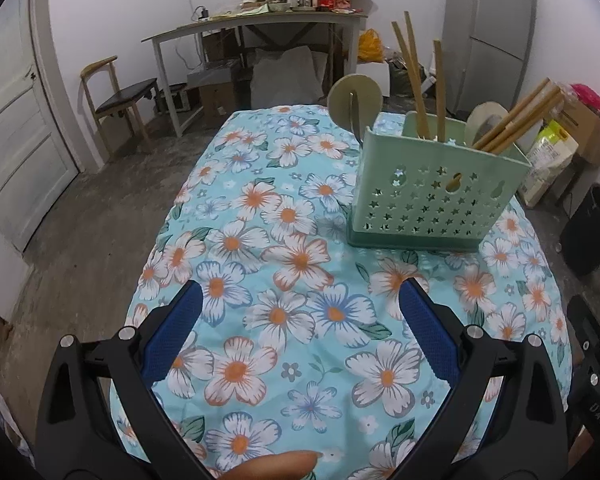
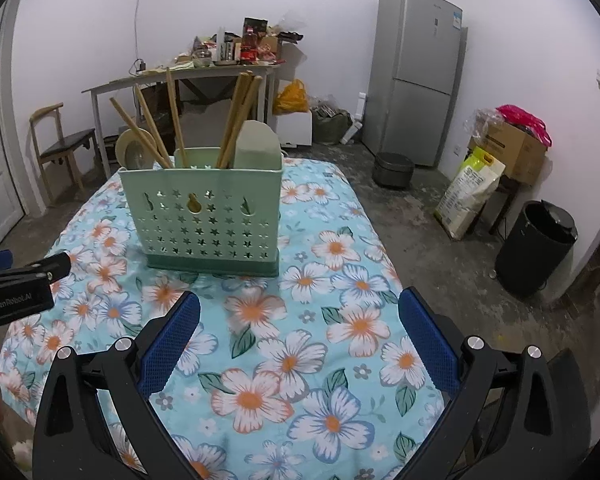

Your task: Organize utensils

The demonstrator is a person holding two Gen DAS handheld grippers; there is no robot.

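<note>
A pale green perforated utensil holder [image 1: 436, 196] stands on the floral tablecloth [image 1: 284, 264], ahead and right of my left gripper [image 1: 302, 292]. It also shows in the right wrist view [image 2: 204, 220], ahead and left of my right gripper [image 2: 300, 304]. Several bamboo chopsticks [image 1: 414, 80] [image 2: 236, 116] and round-headed spoons [image 1: 354, 94] [image 2: 130, 148] stand upright in it. Both grippers are open and empty, hovering above the cloth. The left gripper's side [image 2: 16, 292] shows at the left edge of the right wrist view.
A grey fridge [image 2: 418, 76] stands at the back right, a cluttered table [image 2: 204, 68] at the back, a wooden chair [image 2: 60, 148] at the left. A black bin [image 2: 536, 248], boxes and a sack [image 2: 470, 192] sit on the floor at the right.
</note>
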